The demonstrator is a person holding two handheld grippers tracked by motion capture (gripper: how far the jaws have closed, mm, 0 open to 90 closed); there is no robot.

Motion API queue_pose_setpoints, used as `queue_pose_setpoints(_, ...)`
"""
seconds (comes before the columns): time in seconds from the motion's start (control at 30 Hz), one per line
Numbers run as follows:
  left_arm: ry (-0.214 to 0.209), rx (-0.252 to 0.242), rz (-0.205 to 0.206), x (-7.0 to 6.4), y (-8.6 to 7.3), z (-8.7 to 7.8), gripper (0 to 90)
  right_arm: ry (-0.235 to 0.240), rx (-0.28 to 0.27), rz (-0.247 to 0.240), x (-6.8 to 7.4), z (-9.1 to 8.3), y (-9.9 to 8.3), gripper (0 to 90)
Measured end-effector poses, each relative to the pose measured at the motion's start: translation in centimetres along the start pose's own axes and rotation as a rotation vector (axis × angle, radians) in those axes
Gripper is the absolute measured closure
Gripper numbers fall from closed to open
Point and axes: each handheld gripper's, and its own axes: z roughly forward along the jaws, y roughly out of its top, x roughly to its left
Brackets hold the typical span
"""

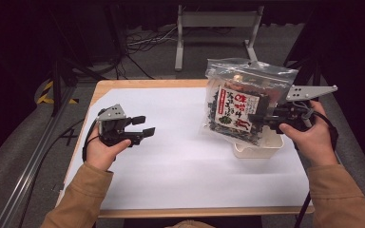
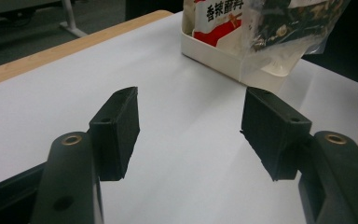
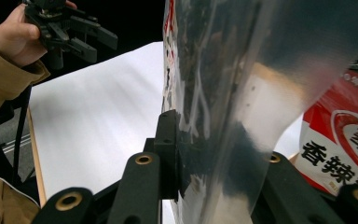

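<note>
R claw (image 1: 261,117) grips bag (image 1: 240,102) above box (image 1: 259,148), frame right; not yet in. L claw (image 1: 142,126) wide, idle.

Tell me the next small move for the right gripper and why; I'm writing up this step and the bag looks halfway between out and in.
Probably lower the bag a little further into the white bin. The right gripper is clamped on its side, holding it upright with its bottom about at the rim, where a red packet already sits. The left gripper is open and well clear.
</note>
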Motion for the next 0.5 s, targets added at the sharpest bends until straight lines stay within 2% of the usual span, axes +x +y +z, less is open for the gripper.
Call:
queue_pose_setpoints(0.03, 0.007, 0.000, 0.010, 0.2, -0.1, 0.0, 35.9, -0.002, -0.004, 0.004, -0.1, -0.1, 0.0, 72.2)
queue_pose_setpoints(0.23, 0.014, 0.014, 0.004, 0.7, -0.6, 0.2, 32.4, -0.027, -0.008, 0.001, -0.6, -0.7, 0.2, 72.2)
queue_pose_setpoints(0.5, 0.061, 0.026, 0.030, 1.5, -1.3, 0.3, 27.2, -0.066, -0.012, -0.018, -1.5, -1.4, 0.4, 72.1)
